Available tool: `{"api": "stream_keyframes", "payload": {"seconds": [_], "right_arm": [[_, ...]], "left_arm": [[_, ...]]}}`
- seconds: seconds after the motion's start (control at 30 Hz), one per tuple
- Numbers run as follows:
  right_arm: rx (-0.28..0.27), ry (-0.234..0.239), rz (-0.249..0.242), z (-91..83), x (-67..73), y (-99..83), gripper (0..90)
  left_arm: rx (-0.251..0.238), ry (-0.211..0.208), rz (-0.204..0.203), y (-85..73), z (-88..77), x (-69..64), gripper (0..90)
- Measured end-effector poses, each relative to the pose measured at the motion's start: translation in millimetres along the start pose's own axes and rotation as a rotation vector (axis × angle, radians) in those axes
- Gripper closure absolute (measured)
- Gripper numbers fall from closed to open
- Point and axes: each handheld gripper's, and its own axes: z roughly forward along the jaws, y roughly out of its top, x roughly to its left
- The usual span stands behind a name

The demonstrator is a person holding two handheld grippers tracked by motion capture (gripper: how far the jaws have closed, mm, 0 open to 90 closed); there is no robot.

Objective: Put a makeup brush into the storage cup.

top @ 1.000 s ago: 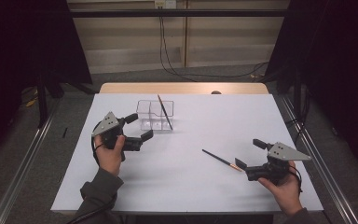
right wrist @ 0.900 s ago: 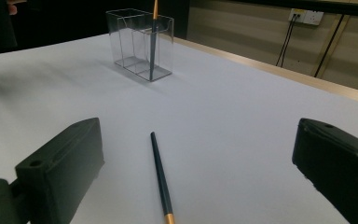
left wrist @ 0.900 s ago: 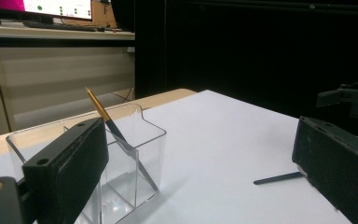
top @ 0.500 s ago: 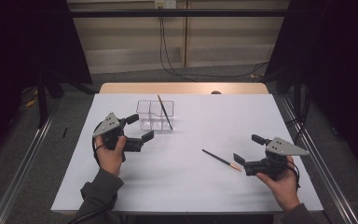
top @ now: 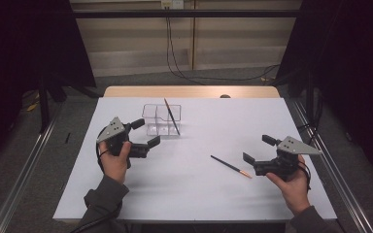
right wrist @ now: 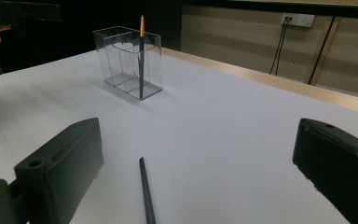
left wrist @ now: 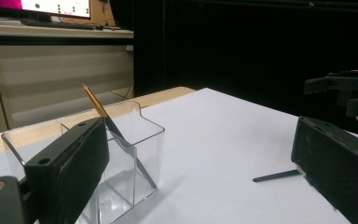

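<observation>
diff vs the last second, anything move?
Little. The right tongs drifted slightly toward the person, with the loose pencil just ahead of them; nothing gripped or released. The left tongs held beside the clear holder, and the pencil in it leans as before.

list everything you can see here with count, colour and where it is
clear plastic divided holder: 1, transparent, far left part of the table, just ahead of the left gripper
dark pencil with an orange tip, standing: 1, leaning in the holder, tip up
dark pencil with an orange tip, lying: 1, flat on the table just left of the right gripper
white table: 1, with a tan wooden strip along its far edge
black cables: several, hanging down the far wall
left gripper: 1, black, jaws open, held by the left hand
right gripper: 1, black, jaws open, held by the right hand
</observation>
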Motion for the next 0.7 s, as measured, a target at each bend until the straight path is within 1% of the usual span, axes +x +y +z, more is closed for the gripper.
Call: {"api": "stream_keyframes", "payload": {"seconds": [0.03,0.07,0.1,0.17,0.3,0.33,0.37,0.47,0.53,0.6,0.63,0.67,0.7], "right_arm": [[-0.003,-0.002,0.012,1.0,0.2,0.6,0.9],[-0.001,-0.002,0.004,2.0,-0.6,1.0,0.9],[-0.002,-0.004,0.012,3.7,-0.4,1.2,0.9],[0.004,-0.002,0.012,5.8,-0.7,1.3,1.0],[0.012,0.002,0.012,11.6,-0.1,1.9,1.0],[0.016,0.006,0.01,13.0,0.1,2.0,1.0],[0.013,0.008,0.012,14.7,0.3,2.2,1.0],[0.018,0.011,0.011,17.8,0.5,2.9,1.0],[0.029,0.021,0.011,20.2,0.5,3.4,1.0],[0.039,0.021,0.012,22.1,0.8,3.7,1.0],[0.041,0.029,0.008,23.4,0.4,3.9,1.0],[0.04,0.024,0.016,24.6,1.2,4.3,1.0],[0.043,0.027,0.011,25.4,1.0,4.6,1.0]], "left_arm": [[-0.006,-0.001,-0.004,-0.5,0.6,-0.2,3.9],[-0.009,-0.001,-0.006,-0.6,0.8,-0.2,3.9],[-0.011,-0.001,-0.006,-0.6,0.7,0.0,3.9],[-0.013,0.009,-0.007,-0.3,0.2,-0.3,3.9],[-0.012,0.017,-0.003,0.3,-0.8,-0.2,3.9],[-0.012,0.016,-0.005,0.1,-0.7,-0.2,3.9],[-0.016,0.003,-0.008,-0.4,-0.3,0.0,3.9],[-0.011,0.007,-0.006,-0.8,-0.2,0.0,3.9],[-0.011,0.007,-0.006,-0.8,-0.1,0.1,3.9],[-0.009,0.005,-0.006,-0.9,0.0,0.2,3.9],[-0.009,0.004,-0.006,-1.0,0.1,0.2,3.9],[-0.007,-0.002,-0.005,-0.9,0.2,0.4,3.9],[-0.007,-0.002,-0.004,-0.9,0.3,0.3,3.9]]}}
